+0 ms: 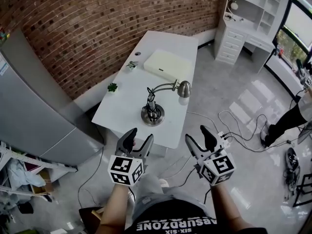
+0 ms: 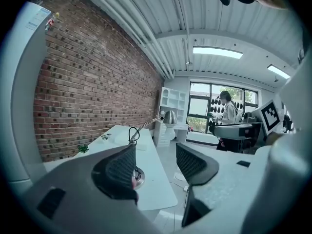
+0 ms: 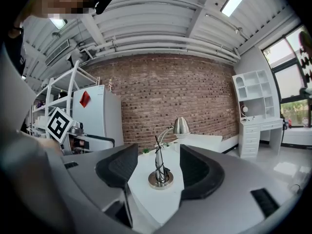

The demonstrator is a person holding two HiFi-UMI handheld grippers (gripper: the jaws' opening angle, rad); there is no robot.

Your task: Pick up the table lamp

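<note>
The table lamp (image 1: pixel 152 112) stands upright on its round metal base near the front edge of the white desk (image 1: pixel 124 108), with its curved neck carrying the shade out toward 2 o'clock. A cord is wound around its stem. A pale flat box (image 1: pixel 168 65) lies at 12 o'clock from the base and a small green plant (image 1: pixel 112 87) at 10 o'clock. The left gripper (image 1: pixel 140 136) hangs in the air at 6 o'clock and the right gripper (image 1: pixel 197 134) at 4 o'clock, both short of the desk. Each has its jaws spread wide with nothing held between them.
</note>
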